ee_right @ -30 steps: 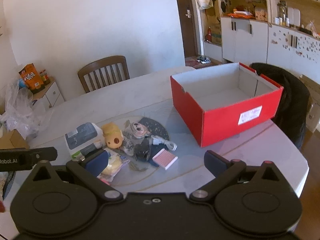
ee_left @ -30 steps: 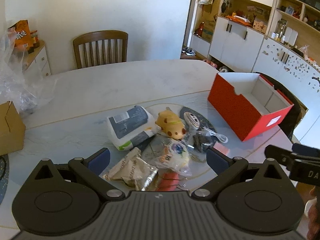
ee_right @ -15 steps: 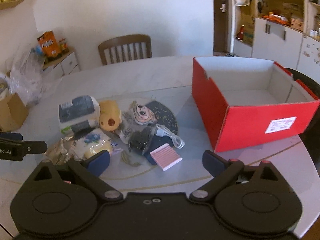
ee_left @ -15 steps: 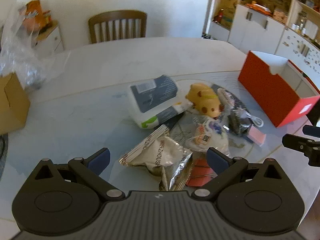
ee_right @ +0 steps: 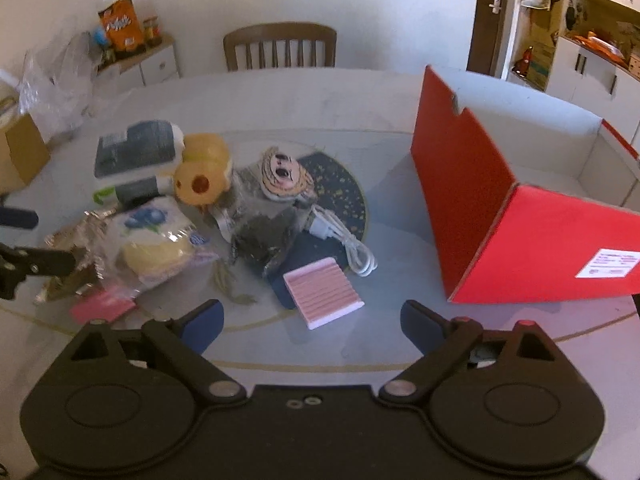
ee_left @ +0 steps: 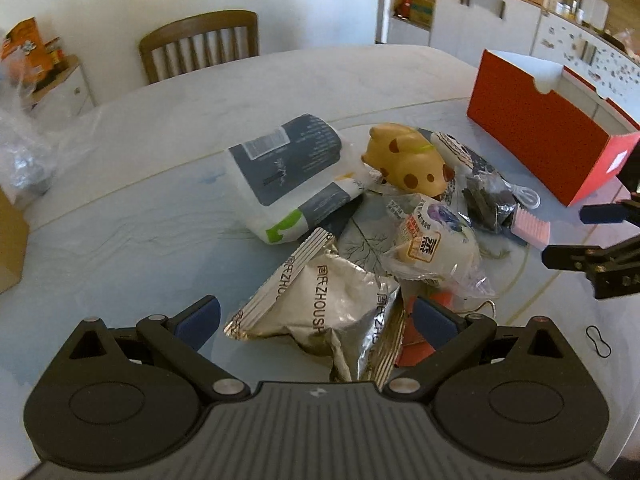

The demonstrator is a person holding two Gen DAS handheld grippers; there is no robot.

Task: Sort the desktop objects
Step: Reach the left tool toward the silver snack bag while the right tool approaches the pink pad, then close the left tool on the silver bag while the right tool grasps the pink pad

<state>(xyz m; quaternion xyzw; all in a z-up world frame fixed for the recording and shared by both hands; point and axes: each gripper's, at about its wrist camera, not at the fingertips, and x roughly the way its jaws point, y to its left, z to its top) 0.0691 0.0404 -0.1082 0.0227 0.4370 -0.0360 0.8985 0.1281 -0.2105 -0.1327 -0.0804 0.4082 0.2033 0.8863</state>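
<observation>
Hovering low over the desk (ee_left: 140,128), the left claw (ee_left: 316,320) stands spread, its blue pads either side of a silver snack packet (ee_left: 320,304) without pressing it. The right claw (ee_right: 312,320) is wide but closing, nothing between its pads, just short of a pink ribbed pad (ee_right: 322,292). A tissue pack (ee_left: 288,176), yellow toy (ee_left: 408,164) and white cable (ee_right: 348,240) lie heaped mid-desk. An open red box (ee_right: 540,256) stands to their right.
</observation>
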